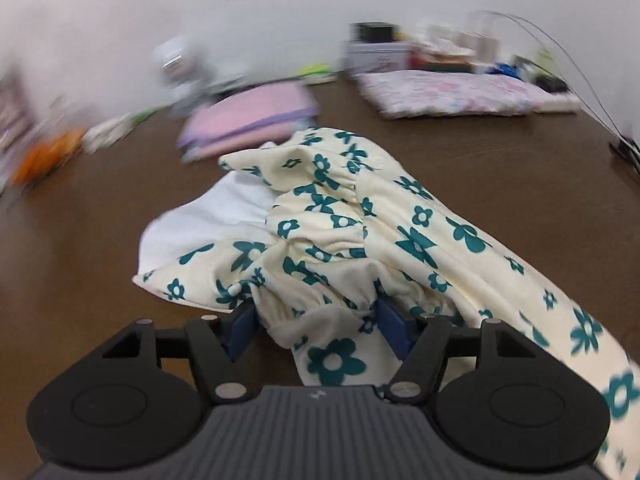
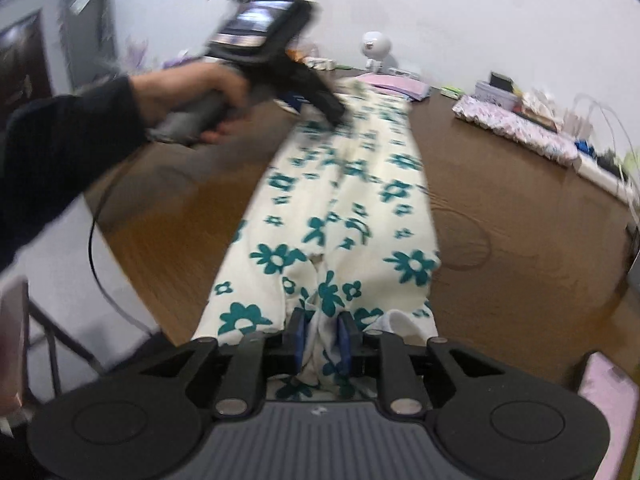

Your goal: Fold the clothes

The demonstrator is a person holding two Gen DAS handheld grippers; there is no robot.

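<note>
The brown table (image 2: 520,208) is the largest item in view and carries everything else. Lying along it is one garment (image 2: 344,200), cream with teal flowers, stretched lengthwise between the two grippers in the right wrist view and bunched into gathered, elasticated folds with a white inner layer showing in the left wrist view. It is judged light, soft and limp: it sags and creases wherever unsupported, will not keep a line of its own, and appears unlikely to slip once pinched; nothing about it looks fragile. The sound places to take hold are judged to be the gathered band at one end and the hem at the other, where the layers stack thick. At the rear edge lie one folded pink floral cloth (image 1: 460,92) and one pink-and-purple folded stack (image 1: 248,120), both well apart from the garment; the clutter behind them is too blurred to count. There are two grippers. The left gripper (image 1: 316,324) stands fairly wide, with a gathered bunch of the fabric between its blue pads; whether the pads actually press on it cannot be told. One hand (image 2: 192,100) in a dark sleeve carries it. The right gripper (image 2: 323,342) stands narrow, its blue pads pinched on a fold at the near end.
</note>
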